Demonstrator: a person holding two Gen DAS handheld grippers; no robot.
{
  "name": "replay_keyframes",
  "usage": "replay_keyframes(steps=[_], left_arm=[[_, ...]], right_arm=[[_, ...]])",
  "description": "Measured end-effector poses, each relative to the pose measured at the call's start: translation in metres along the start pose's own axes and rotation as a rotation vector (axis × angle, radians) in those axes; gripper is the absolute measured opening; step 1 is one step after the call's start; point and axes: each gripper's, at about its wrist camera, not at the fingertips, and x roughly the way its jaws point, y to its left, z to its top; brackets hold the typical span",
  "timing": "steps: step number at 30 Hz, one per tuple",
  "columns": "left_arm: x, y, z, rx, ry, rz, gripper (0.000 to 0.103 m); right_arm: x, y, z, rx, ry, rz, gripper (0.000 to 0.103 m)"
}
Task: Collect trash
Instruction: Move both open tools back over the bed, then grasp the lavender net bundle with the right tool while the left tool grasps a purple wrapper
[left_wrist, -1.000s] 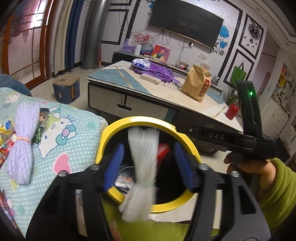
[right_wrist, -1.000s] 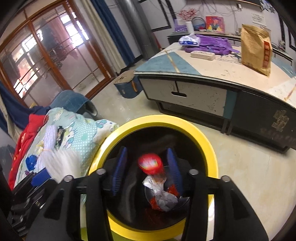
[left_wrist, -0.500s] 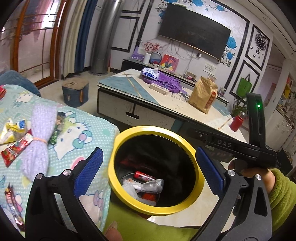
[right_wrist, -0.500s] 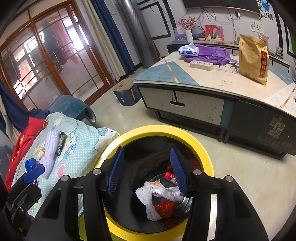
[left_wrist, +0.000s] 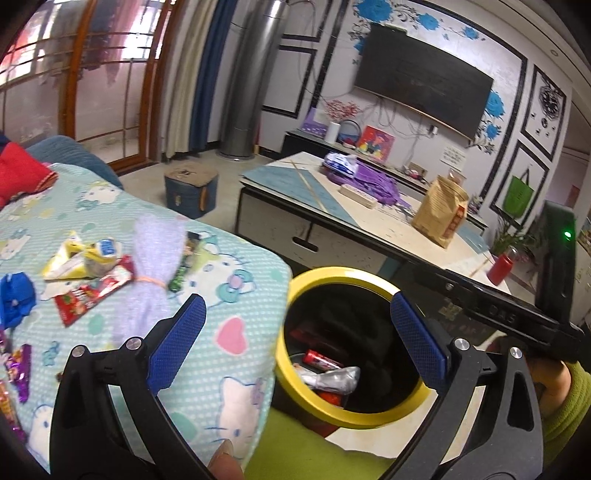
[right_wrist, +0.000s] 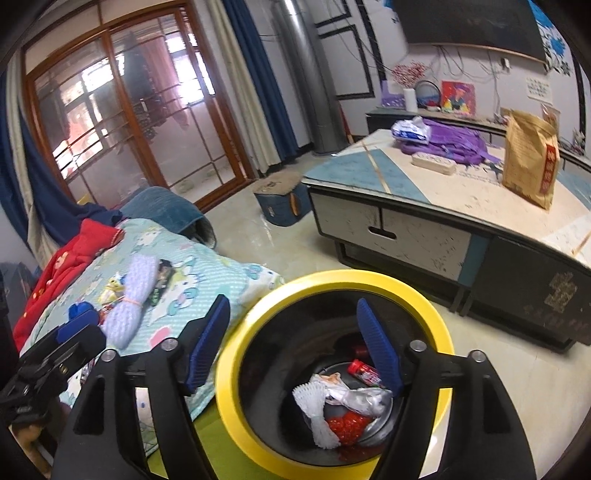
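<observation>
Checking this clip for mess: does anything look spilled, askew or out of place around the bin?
Nothing spilled. The yellow-rimmed bin stands upright with the trash inside. The oddity is the litter on the cartoon-print blanket: wrappers and a lilac yarn bundle.

The left gripper (left_wrist: 295, 339), black-framed with blue textured pads, points forward and downward, its jaws spread as wide as they go and nothing between them. The right gripper (right_wrist: 295, 347), of the same black and blue build, tilts downward too; its jaws are opening and hold nothing. At the right of the left wrist view, a hand (left_wrist: 546, 380) in a green sleeve grips the right gripper's black handle.
</observation>
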Motion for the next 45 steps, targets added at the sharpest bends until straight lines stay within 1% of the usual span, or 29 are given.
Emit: replay_keyframes(steps=[5,10,19,26,33,45], left_arm=[[-0.013,0.015,0.003,-0.028,-0.031,0.042,0.092],[-0.026,0.032,0.005,-0.056,-0.056,0.088,0.092],[-0.047,0.064,0.010,-0.099,-0.100,0.186,0.092],[-0.063,0.089,0.012,-0.150,-0.128,0.243,0.092],[-0.077,0.110,0.013,-0.188,-0.144,0.294,0.092],[-0.100,0.158,0.010,-0.267,-0.138,0.384,0.092]], right_arm=[[-0.006,0.021,0.000,-0.052,-0.022,0.031,0.078],[-0.010,0.038,-0.001,-0.090,-0.034,0.053,0.079],[-0.006,0.069,-0.008,-0.152,-0.018,0.089,0.079],[-0.002,0.102,-0.014,-0.211,-0.008,0.133,0.079],[0.005,0.129,-0.018,-0.254,0.012,0.175,0.079],[0.027,0.166,-0.024,-0.295,0.051,0.215,0.079]])
